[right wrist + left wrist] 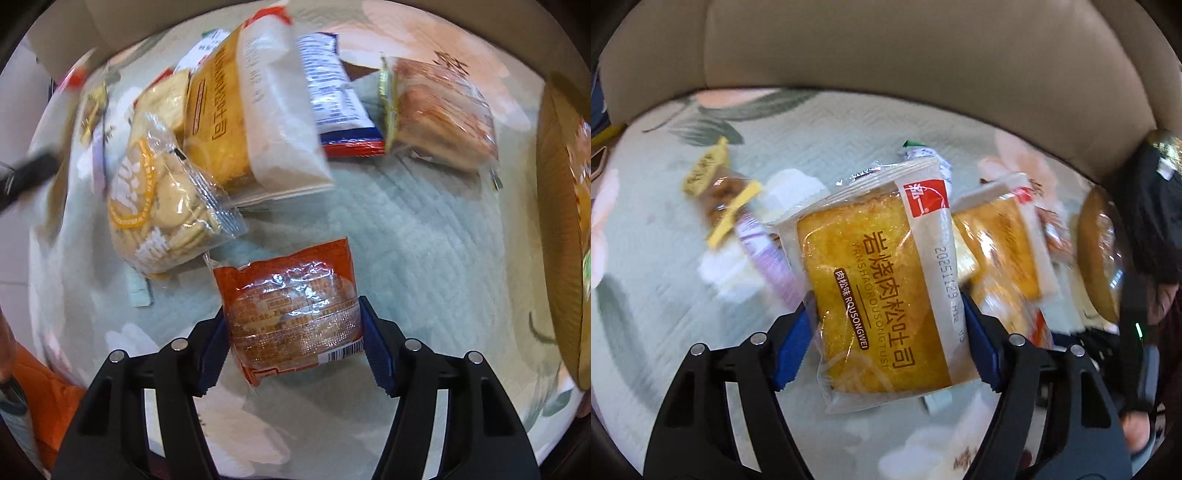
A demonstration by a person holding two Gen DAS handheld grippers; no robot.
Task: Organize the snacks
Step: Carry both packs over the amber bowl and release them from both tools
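In the left wrist view my left gripper (884, 334) is shut on a clear-and-white pack of golden toast (875, 291), held above the floral cloth (665, 266). Both blue pads press the pack's sides. In the right wrist view my right gripper (293, 338) is shut on an orange-wrapped round cake pack (291, 306), also squeezed from both sides. Behind it lie a clear bag of round biscuits (166, 206), a large yellow toast pack (236, 122), a blue-and-white wrapper (332, 96) and a clear pack with a brown pastry (439, 114).
Loose snacks spread on the cloth in the left wrist view: a yellow-ended pastry pack (720, 188), a purple-white wrapper (764, 254), another toast pack (1004, 236). A beige sofa back (886, 48) rises behind. A woven basket (561, 221) stands at the right edge.
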